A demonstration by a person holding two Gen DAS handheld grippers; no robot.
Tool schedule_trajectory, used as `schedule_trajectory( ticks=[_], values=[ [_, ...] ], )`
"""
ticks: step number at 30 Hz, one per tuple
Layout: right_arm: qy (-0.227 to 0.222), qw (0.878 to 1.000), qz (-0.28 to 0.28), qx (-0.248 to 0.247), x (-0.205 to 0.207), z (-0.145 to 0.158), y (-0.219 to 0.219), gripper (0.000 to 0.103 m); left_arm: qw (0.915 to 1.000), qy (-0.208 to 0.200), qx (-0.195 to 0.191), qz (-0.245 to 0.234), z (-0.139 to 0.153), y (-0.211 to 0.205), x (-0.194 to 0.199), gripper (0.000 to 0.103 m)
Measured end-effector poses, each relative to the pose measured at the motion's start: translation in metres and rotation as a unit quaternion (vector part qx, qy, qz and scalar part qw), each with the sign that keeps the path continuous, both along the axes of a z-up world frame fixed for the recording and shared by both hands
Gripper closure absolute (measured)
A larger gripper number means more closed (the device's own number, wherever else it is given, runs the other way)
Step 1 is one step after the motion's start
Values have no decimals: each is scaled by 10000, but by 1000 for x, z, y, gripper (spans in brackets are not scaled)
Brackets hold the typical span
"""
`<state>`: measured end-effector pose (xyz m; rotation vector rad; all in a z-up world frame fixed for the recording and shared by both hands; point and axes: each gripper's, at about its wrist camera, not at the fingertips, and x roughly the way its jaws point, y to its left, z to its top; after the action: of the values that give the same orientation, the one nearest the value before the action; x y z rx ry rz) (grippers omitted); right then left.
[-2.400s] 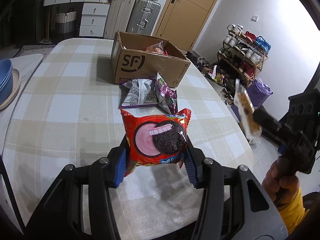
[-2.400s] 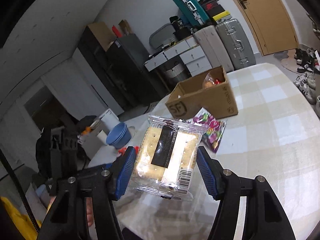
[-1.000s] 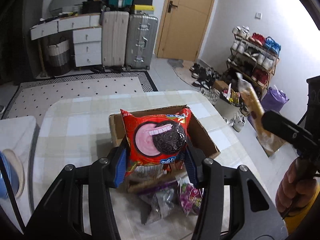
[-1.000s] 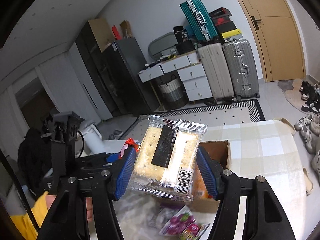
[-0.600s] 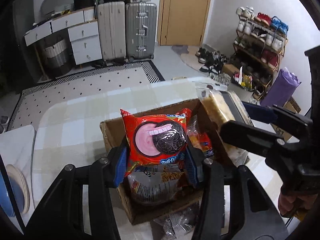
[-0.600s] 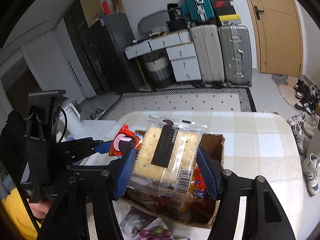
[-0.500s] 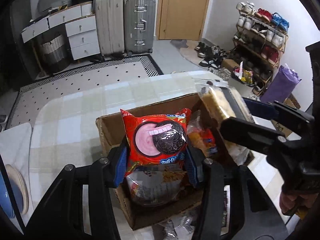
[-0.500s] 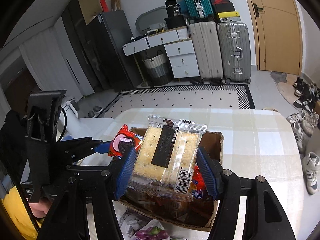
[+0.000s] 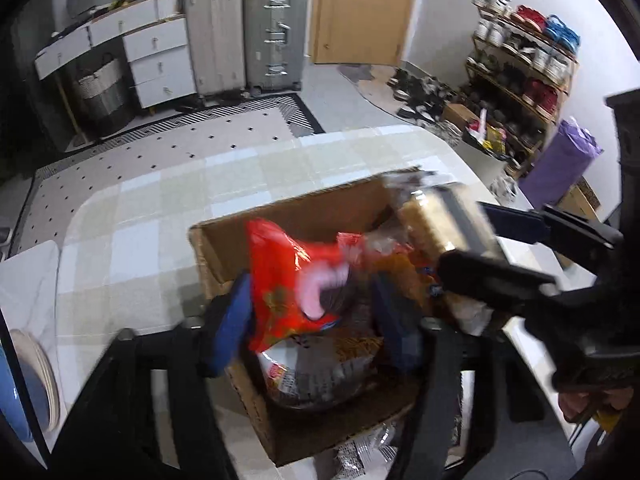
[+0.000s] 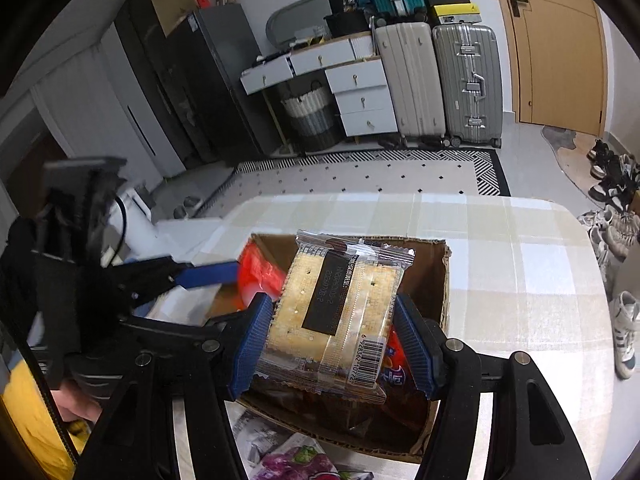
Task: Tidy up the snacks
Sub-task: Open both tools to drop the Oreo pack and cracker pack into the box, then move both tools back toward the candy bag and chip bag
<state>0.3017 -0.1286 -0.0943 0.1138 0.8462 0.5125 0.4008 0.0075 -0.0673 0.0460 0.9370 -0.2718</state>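
The open cardboard box [image 9: 304,216] stands on the checked table and holds several snack packs. My left gripper [image 9: 312,324] hovers over its near side with its jaws opening. The red cookie pack [image 9: 288,280] is blurred and tilted between them, loose from the right pad and dropping toward the box. Over the box's right side, my right gripper [image 10: 334,336] is shut on a clear cracker pack [image 10: 340,304]. In the right wrist view the red pack [image 10: 260,272] shows at the box's [image 10: 444,280] left end, beside the left gripper [image 10: 232,294].
A purple-patterned snack bag [image 10: 296,460] and a grey bag [image 9: 360,452] lie on the table just in front of the box. A blue bowl with plates [image 9: 24,392] sits at the left edge. The checked cloth [image 10: 520,280] is bare to the box's right.
Both grippers came forward and down over the box. The left jaws spread apart and the red cookie pack tipped loose. The right gripper still clamps the crackers.
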Motion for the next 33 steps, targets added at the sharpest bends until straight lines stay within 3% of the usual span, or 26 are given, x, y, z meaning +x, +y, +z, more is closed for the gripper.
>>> schedule_trajectory(
  ticks=[3,15,20,26,33],
  values=[
    [-32,10000,17,-27,0,1,1,40,9996,-136,219,87,5,-1,-4,34],
    [358,9986,-105,367,13,-7,3,39,9978,-270,-83,592,26,26,-20,30],
    [103,9999,-73,22,7,1,14,39,9975,-190,-53,673,29,34,-26,28],
    [11,9998,-121,163,-2,14,9,39,9972,-271,-90,686,38,38,-38,27],
    [-277,9995,-125,-10,-23,40,8,39,9970,-463,10,624,59,28,-67,27]
  ],
)
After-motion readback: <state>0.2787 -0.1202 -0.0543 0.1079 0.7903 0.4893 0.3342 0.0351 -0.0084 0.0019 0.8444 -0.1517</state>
